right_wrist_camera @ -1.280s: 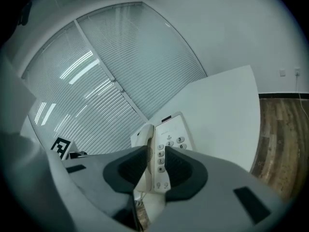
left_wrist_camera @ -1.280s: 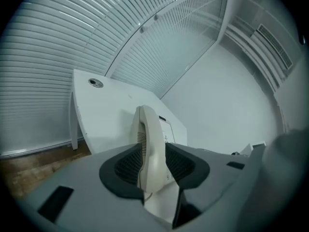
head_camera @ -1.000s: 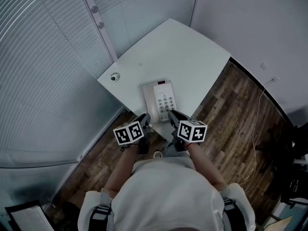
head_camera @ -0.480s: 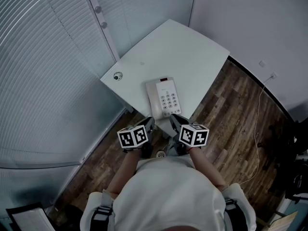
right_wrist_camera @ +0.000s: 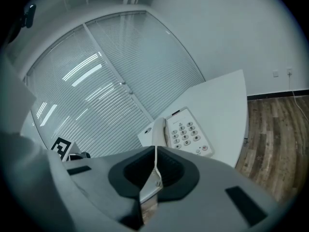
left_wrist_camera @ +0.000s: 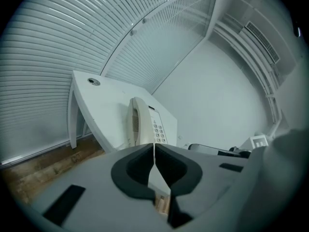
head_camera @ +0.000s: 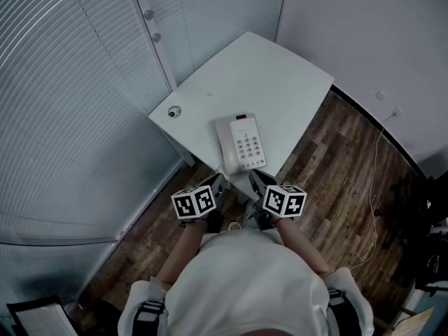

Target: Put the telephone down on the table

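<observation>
The telephone (head_camera: 240, 143) lies on the worktop (head_camera: 280, 75), at twelve o'clock from the left gripper (head_camera: 218, 183) and right gripper (head_camera: 253, 180), both with fingers closed and empty.

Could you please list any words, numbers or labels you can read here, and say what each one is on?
Nothing can be read for certain.
On the telephone, the keypad digits are too small to read.
The marker cubes show only black-and-white square patterns, no letters.
</observation>
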{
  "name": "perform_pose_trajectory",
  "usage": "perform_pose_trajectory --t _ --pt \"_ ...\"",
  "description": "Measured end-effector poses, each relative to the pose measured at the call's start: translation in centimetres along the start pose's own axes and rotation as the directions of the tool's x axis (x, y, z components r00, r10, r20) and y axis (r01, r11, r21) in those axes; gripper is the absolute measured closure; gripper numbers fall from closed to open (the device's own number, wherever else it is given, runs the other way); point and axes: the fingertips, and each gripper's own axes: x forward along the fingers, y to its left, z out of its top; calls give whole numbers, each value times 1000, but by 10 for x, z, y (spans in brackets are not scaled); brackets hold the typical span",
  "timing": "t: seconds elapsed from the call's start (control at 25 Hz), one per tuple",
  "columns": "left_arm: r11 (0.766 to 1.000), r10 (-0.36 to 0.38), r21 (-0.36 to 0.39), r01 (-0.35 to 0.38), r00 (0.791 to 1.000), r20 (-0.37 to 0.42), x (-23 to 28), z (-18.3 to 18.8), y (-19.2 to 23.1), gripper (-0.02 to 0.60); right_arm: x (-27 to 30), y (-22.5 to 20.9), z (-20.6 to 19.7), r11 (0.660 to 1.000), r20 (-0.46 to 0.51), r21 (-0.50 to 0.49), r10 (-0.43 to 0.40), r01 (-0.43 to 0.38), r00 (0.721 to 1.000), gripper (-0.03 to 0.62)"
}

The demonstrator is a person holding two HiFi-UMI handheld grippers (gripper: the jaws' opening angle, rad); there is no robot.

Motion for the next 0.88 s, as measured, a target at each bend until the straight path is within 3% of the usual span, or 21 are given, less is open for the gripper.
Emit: perform_pose_trajectory --t 0.88 --pt "998 -56 26 57 997 -48 5 -9 -9 552 -1 3 0 998 2 -55 -13 14 1000 574"
